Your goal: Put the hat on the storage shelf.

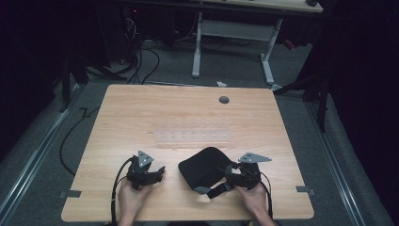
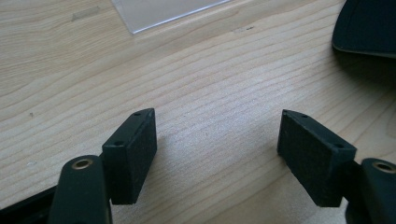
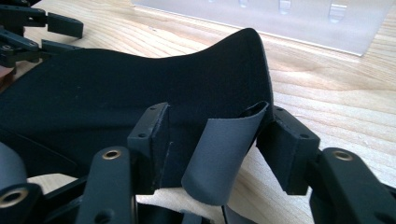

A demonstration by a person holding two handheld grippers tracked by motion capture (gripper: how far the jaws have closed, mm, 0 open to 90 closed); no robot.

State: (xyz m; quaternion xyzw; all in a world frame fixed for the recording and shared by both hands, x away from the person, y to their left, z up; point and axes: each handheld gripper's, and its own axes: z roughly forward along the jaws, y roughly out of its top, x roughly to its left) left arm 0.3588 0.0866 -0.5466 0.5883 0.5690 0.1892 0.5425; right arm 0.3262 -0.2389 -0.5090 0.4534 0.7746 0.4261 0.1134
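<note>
From where I'm sitting, the black pouch (image 1: pixel 203 167) lies flat on the wooden table (image 1: pixel 141 113), just in front of the clear plastic tray (image 1: pixel 193 136). My right gripper (image 3: pixel 217 135) has its jaws spread around the pouch's grey strap (image 3: pixel 222 154), not squeezing it. Left gripper (image 2: pixel 217 140) sits left of the pouch, jaws wide apart over bare wood.
</note>
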